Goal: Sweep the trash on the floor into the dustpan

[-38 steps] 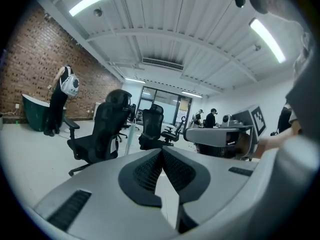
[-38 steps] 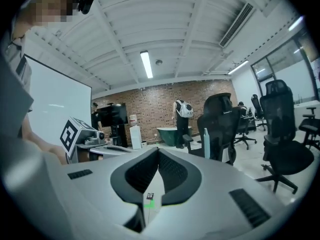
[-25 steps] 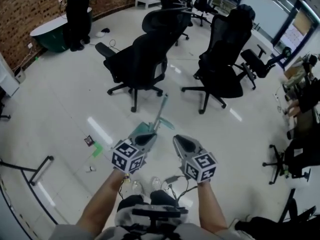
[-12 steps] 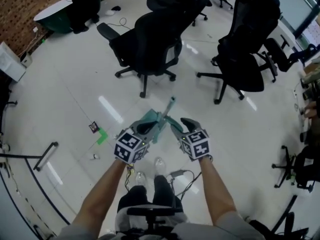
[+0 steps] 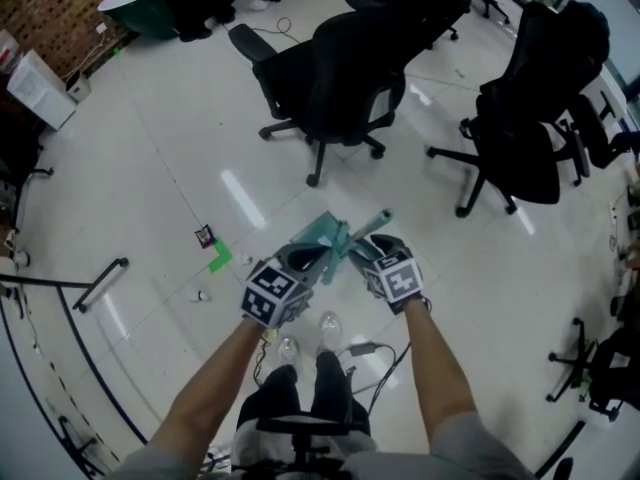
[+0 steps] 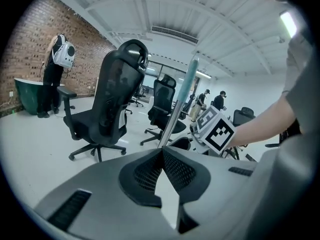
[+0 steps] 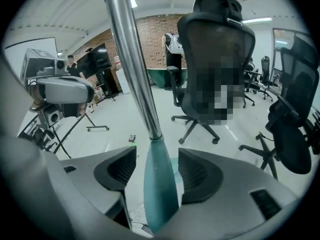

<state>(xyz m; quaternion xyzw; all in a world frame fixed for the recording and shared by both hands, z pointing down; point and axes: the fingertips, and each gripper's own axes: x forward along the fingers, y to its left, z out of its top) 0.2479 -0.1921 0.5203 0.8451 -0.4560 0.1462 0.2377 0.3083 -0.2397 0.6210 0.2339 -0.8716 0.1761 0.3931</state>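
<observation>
Trash (image 5: 204, 235) lies on the floor (image 5: 150, 168), left of the left gripper (image 6: 162, 154), whose fingers are closed. The teal dustpan (image 5: 318, 234) is just ahead. Its handle (image 7: 131, 59) stands between the right gripper's (image 7: 157, 159) fingers, which have just been opening, pads clear.

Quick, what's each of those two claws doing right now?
Left gripper: closed; whether it pinches anything cannot be told.
Right gripper: open, jaws just been opening; teal handle stands loose between them.
</observation>
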